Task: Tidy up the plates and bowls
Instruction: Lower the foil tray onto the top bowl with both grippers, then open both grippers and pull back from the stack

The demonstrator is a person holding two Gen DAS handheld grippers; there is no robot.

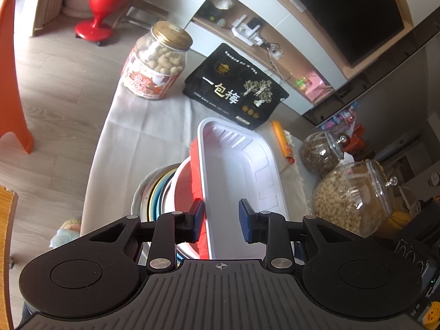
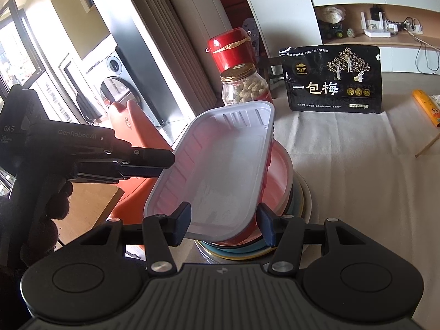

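Across a cloth-covered table [image 2: 357, 187], near its edge: a stack of plates and bowls [image 2: 294, 200], pale plate at the bottom, blue and yellow rims above, a pink-red bowl [image 2: 280, 165] on top. Tilted over that stack, one long edge low and resting on it, the other raised: a rectangular tray [image 2: 220, 165], white inside and red outside. Behind, well apart: a black snack pouch [image 1: 233, 88], a peanut jar [image 1: 156, 63], two glass jars [image 1: 349, 195] off to one side. Left gripper [image 1: 221, 220] spread, fingers apart, straddling the tray's raised wall, one pad outside on the red face, the other inside over the white; whether either pad actually touches, impossible to tell. Right gripper [image 2: 224, 225] also spread, empty, poised at the tray's near short end without closing on it. Step in hand, by judgement: seating the tray on top of the pile. Next move likely calling for a levelling of the tray so it settles flat into the top bowl, then a clean withdrawal of both tools without nudging the stack toward the table edge.
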